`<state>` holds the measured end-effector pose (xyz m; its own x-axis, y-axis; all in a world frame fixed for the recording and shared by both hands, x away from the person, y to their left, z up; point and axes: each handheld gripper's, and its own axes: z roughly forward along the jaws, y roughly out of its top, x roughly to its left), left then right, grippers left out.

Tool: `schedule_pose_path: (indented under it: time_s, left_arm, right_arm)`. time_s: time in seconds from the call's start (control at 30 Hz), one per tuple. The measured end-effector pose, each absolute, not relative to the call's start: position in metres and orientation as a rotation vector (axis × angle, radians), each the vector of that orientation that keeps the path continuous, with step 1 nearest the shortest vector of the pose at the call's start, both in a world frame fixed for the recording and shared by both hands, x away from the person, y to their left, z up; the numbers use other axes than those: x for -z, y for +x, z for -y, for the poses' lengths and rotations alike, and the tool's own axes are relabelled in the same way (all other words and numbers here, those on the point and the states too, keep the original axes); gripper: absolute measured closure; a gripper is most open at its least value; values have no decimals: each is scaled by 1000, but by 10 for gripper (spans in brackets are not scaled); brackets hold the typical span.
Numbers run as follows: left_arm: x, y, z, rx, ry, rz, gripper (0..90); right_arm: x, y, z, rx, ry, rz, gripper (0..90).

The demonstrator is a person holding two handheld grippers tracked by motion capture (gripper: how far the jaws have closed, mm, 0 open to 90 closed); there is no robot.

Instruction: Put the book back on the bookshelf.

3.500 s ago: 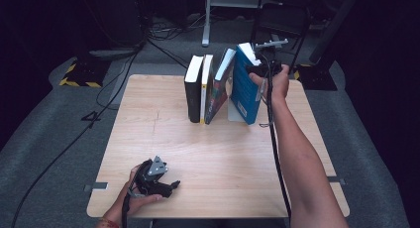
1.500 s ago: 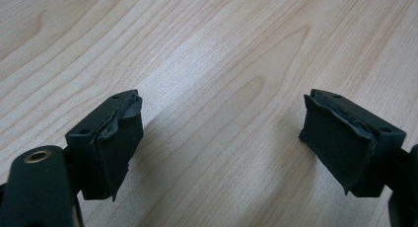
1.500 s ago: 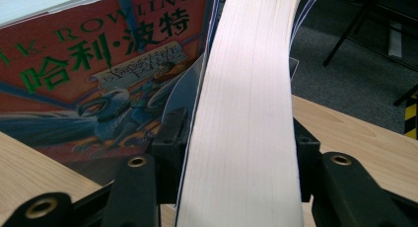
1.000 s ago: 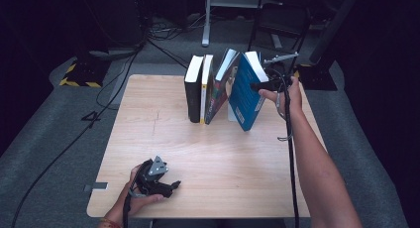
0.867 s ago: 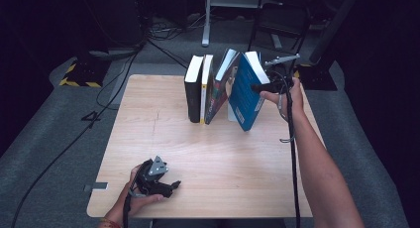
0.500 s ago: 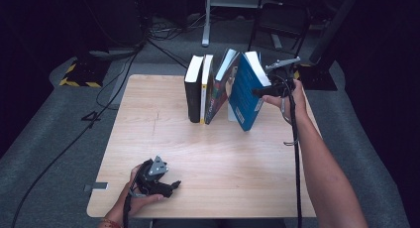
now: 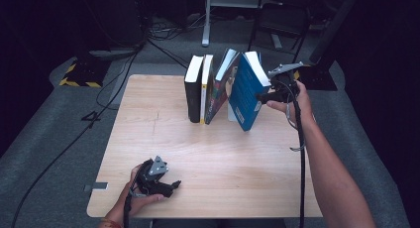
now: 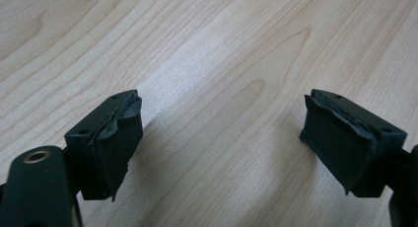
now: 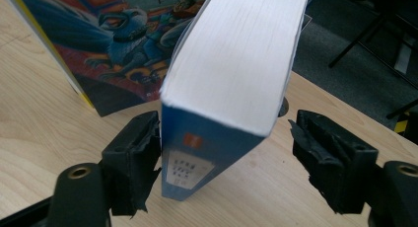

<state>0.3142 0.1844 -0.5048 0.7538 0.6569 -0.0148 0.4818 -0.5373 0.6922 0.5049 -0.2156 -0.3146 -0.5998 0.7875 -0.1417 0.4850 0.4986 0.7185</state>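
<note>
A blue book (image 7: 244, 95) stands tilted at the right end of a row of books on the wooden table (image 7: 223, 163). My right gripper (image 7: 263, 95) is at its right side, about mid-height. In the right gripper view the blue book (image 9: 231, 74) sits between the jaws of my right gripper (image 9: 226, 155). These jaws have just been opening: the left pad is close to the cover and the right pad stands well apart. My left gripper (image 7: 171, 185) rests low near the table's front left. In the left gripper view my left gripper (image 8: 222, 143) is open over bare wood.
A black book (image 7: 193, 91), a white book with a yellow spine (image 7: 204, 89) and a leaning colourful book (image 7: 220, 89) stand left of the blue one. Cables and stands lie on the grey floor behind the table.
The right hand came down from the blue book's top to its side, and the book now leans further. In the last second the hand drew slightly right. The left hand stayed still.
</note>
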Motion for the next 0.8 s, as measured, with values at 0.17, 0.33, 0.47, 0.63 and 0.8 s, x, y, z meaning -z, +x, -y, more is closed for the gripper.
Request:
schedule_pose_path:
  time_s: [0.17,0.33,0.47,0.63,0.8]
  left_arm:
    - [505,314,-184,-322,2246,-849,155]
    - [505,314,-184,-322,2246,-849,156]
    - [505,314,-184,-322,2246,-849,155]
    - [505,314,-184,-323,2246,-849,155]
    - [505,314,-184,-323,2246,-849,155]
  right_arm:
    - [313,496,219,-900,1014,-2294,264]
    - [314,488,220,-907,984,-2301,265]
    - [316,481,222,-903,957,-2317,267]
    - [320,472,224,-885,927,-2329,270]
    - [327,463,227,-867,900,-2341,275]
